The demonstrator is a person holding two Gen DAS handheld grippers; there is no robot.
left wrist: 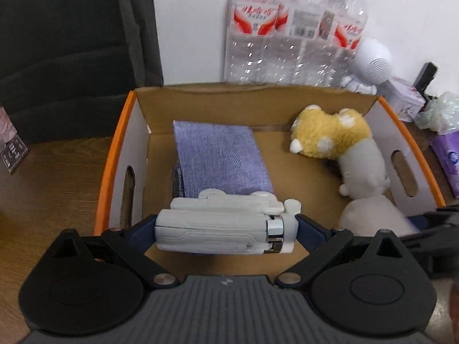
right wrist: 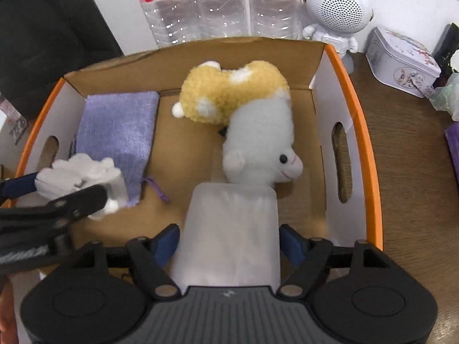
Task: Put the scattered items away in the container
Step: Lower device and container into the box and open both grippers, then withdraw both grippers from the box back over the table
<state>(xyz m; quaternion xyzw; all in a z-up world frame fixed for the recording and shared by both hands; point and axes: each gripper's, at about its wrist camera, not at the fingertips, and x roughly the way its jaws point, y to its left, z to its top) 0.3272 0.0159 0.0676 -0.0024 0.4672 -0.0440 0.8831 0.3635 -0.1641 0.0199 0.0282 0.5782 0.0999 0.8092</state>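
An orange-rimmed cardboard box (left wrist: 114,154) (right wrist: 370,154) stands on the wooden table. Inside lie a purple fabric pouch (left wrist: 221,160) (right wrist: 117,132) and a yellow-and-white plush toy (left wrist: 344,143) (right wrist: 249,109). My left gripper (left wrist: 226,226) is shut on a white folded handheld device (left wrist: 223,226) and holds it over the box's near left part; it also shows in the right wrist view (right wrist: 83,183). My right gripper (right wrist: 229,243) is shut on a pale translucent white pack (right wrist: 232,235), held over the box's near side just behind the plush head.
A pack of water bottles (left wrist: 292,28) stands behind the box against the white wall. A white astronaut speaker (right wrist: 335,8), a printed tin (right wrist: 401,60), a crumpled bag (left wrist: 441,111) and a purple tissue pack (left wrist: 447,157) sit to the right. A dark chair (left wrist: 71,43) stands at the left.
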